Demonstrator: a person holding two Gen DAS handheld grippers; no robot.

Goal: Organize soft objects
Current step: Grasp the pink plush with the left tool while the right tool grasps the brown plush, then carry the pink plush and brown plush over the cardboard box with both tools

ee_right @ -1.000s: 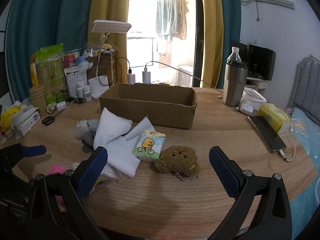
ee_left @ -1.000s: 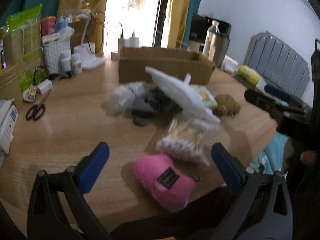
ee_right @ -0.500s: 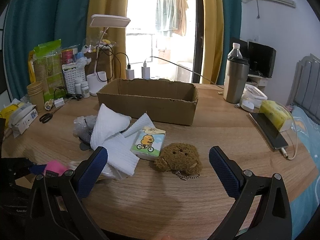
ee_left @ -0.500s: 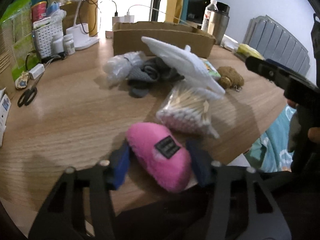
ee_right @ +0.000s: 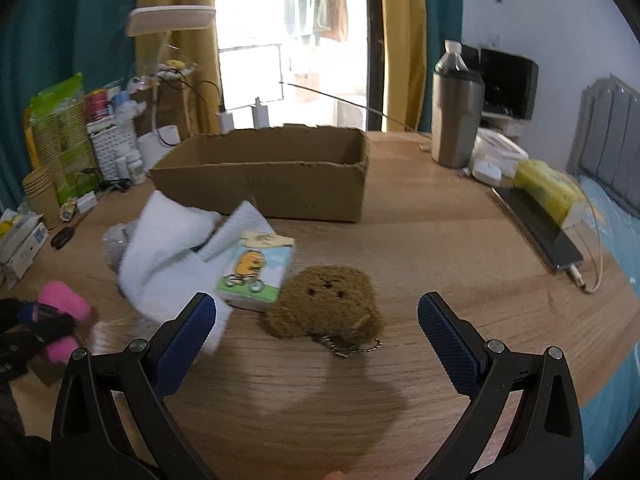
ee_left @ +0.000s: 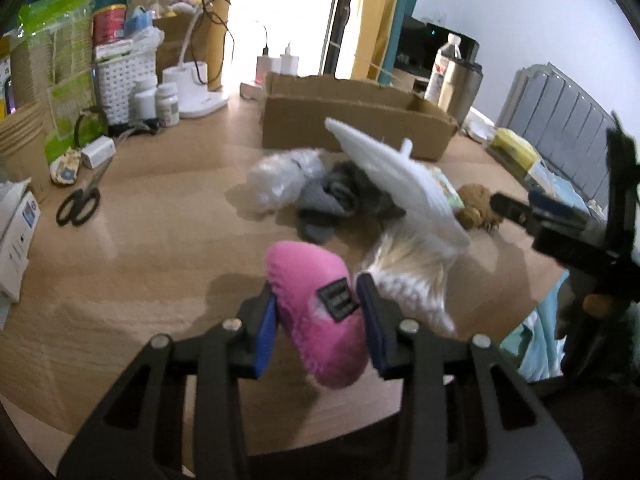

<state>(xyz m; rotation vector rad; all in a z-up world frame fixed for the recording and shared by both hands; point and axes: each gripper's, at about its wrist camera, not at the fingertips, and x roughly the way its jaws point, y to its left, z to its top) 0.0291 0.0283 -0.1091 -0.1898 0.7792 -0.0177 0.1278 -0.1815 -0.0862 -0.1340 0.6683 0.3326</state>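
Note:
The jaws of my left gripper (ee_left: 316, 292) are closing, and their blue pads press both sides of a pink plush (ee_left: 304, 268) near the table's front edge. The right wrist view shows that pink plush (ee_right: 60, 300) at far left. My right gripper (ee_right: 316, 304) hangs open just above and in front of a brown bear plush (ee_right: 324, 304) with a key chain. Between the two plushes lie white cloths (ee_right: 160, 256), a cartoon tissue pack (ee_right: 256, 272), grey socks (ee_left: 332, 200) and a bag of cotton swabs (ee_left: 412, 280). An open cardboard box (ee_right: 280, 188) stands behind them.
Scissors (ee_left: 78, 208), small bottles and a white basket (ee_left: 124, 76) crowd the table's left side. A steel tumbler (ee_right: 456, 120), a phone (ee_right: 540, 232) and a yellow pack (ee_right: 544, 188) sit at the right. The round table's edge (ee_right: 600, 360) curves close by on the right.
My left jaws went from wide open to pressing on the pink plush, which now stands more upright. My right gripper came lower and closer to the brown bear.

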